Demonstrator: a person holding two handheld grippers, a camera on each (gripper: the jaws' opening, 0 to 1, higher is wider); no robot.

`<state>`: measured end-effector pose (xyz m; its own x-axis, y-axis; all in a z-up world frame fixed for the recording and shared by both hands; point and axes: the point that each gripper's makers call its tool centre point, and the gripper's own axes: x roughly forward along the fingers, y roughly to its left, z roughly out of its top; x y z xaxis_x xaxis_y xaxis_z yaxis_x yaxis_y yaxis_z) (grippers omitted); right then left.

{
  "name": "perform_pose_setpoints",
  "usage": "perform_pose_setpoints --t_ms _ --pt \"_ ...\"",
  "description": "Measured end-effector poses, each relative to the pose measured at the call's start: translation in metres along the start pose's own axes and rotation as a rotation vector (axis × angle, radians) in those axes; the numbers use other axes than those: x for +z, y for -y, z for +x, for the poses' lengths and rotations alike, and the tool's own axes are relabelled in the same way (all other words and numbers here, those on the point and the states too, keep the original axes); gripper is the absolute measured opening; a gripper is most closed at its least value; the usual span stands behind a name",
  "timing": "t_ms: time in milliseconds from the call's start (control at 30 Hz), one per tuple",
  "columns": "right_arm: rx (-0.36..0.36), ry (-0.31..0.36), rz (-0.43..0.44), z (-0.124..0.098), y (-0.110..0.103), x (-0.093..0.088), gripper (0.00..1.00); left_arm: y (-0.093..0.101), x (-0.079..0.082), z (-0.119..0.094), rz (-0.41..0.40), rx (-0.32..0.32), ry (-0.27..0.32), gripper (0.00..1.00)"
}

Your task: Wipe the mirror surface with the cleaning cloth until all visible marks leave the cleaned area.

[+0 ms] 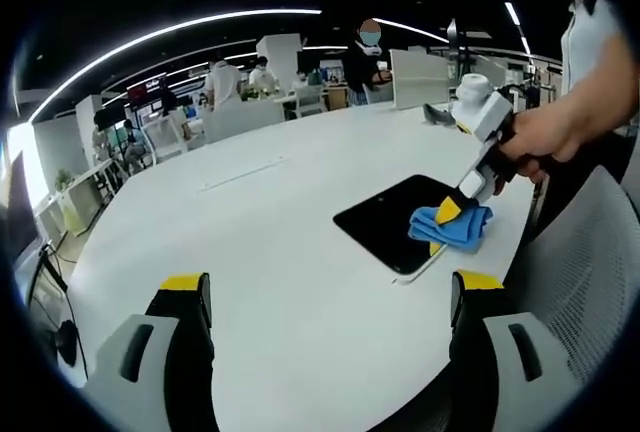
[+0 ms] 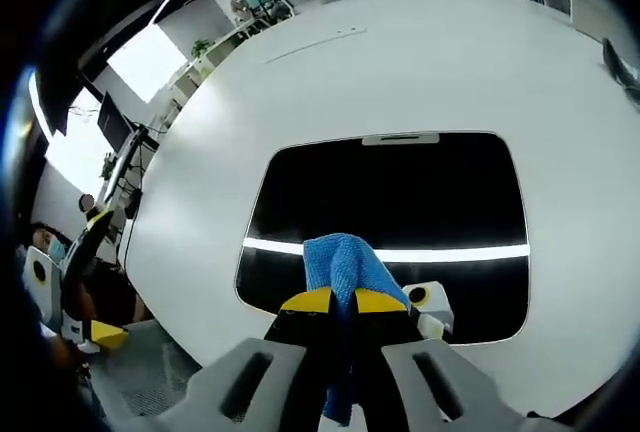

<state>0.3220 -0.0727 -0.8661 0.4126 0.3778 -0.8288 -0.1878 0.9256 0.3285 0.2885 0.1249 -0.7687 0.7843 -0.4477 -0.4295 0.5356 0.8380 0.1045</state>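
Pressing the blue cloth (image 2: 343,264) onto the mirror (image 2: 400,192), our right hand-held gripper (image 2: 343,301) clamps it; our left hand-held gripper (image 1: 330,287) gapes wide, seemingly empty, near the mirror on the table (image 1: 250,242).

The left gripper (image 1: 330,297) is seen at the bottom of the frame with its yellow-tipped jaws spread wide apart above the white table (image 1: 250,242), nothing held between them. At centre right, a dark mirror (image 1: 385,222) lies flat on the table near its edge. A blue cleaning cloth (image 1: 455,224) is pressed onto the mirror's right part by the right gripper (image 1: 448,214), which is held by a hand (image 1: 545,137) entering from the upper right. People and desks are visible in the background along the top.
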Motion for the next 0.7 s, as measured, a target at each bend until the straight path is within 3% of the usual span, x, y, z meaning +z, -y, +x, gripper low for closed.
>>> perform_pose_setpoints --t_ms 700 --pt "-0.032 0.020 0.027 0.024 0.013 0.053 0.01 -0.002 -0.003 0.001 0.002 0.006 -0.016 0.99"
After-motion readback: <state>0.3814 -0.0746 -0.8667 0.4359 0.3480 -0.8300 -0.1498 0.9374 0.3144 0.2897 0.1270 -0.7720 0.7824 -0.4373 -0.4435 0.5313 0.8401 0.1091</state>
